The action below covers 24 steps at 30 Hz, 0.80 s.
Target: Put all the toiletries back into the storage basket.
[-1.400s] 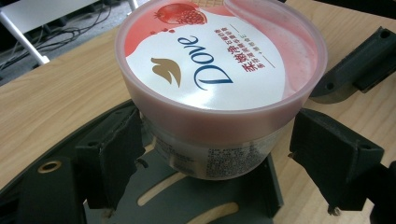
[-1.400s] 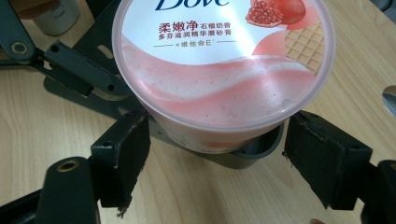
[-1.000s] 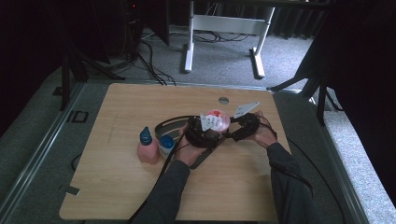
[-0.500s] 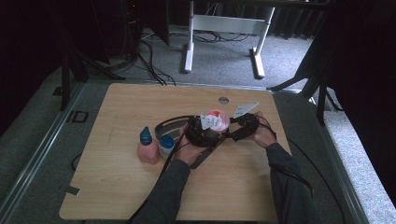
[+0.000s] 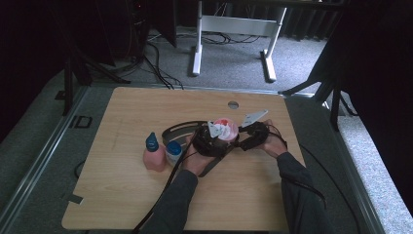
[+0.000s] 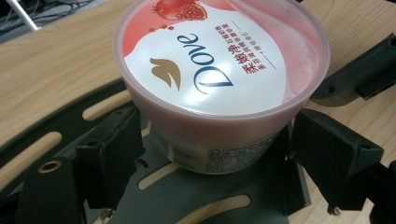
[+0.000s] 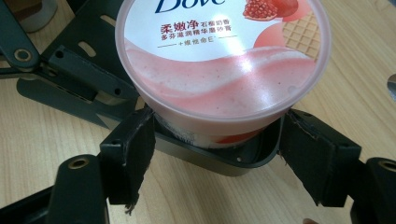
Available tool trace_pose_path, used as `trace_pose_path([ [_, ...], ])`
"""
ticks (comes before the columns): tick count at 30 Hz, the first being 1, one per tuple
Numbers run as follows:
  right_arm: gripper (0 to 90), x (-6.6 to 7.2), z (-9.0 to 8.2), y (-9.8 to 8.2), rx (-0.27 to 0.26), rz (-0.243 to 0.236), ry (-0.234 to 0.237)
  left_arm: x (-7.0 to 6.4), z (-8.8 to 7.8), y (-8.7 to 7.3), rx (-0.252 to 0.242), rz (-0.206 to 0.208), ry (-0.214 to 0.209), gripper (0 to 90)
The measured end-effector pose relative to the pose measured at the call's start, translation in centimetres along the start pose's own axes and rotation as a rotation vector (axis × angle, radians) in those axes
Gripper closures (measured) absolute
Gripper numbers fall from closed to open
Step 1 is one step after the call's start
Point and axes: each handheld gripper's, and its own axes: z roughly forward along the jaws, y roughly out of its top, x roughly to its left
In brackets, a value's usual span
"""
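The high view takes in the whole wooden surface [image 5: 122, 195], with a pink bottle [image 5: 154, 155] and a blue-capped jar [image 5: 173, 150] left of both hands. The left hand-held gripper [image 6: 212, 154] seems clamped on the pink Dove tub [image 6: 219, 74] mid-surface, its label showing pomegranate; the right hand-held gripper [image 7: 215, 154] brackets it, jaws wide, perhaps just clear.

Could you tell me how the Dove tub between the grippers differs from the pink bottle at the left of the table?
The Dove tub is low and wide with a flat printed lid; the pink bottle is taller and narrower with a blue pointed cap. The tub sits between the jaws of the left gripper and right gripper; the bottle stands free beside a small blue-capped jar. Both are pink and upright.
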Motion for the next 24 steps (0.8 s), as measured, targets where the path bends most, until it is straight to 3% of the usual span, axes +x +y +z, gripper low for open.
trace_pose_path([
  [11,31.4,0.5,0.9,-0.3,0.070,-0.029,-0.021,0.1,0.9,-1.0,0.053,-0.040,-0.023,19.0],
  [15,33.0,0.6,0.8,-0.4,0.064,-0.020,-0.022,0.1,0.8,-1.3,0.043,-0.076,-0.034,20.9],
  [18,32.6,1.0,0.8,-0.5,0.107,-0.042,-0.043,0.1,0.6,-1.5,0.035,-0.075,-0.034,28.1],
  [20,33.5,0.9,0.6,-0.6,0.091,-0.042,-0.047,0.1,0.6,-1.6,0.025,-0.075,-0.034,29.0],
  [21,34.3,0.7,-0.4,-0.5,0.038,-0.015,-0.045,0.1,0.5,-1.6,0.022,-0.074,-0.034,29.7],
  [24,35.6,0.7,-1.2,-0.3,0.021,-0.017,-0.052,0.1,0.5,-1.7,0.018,-0.072,-0.033,30.3],
])
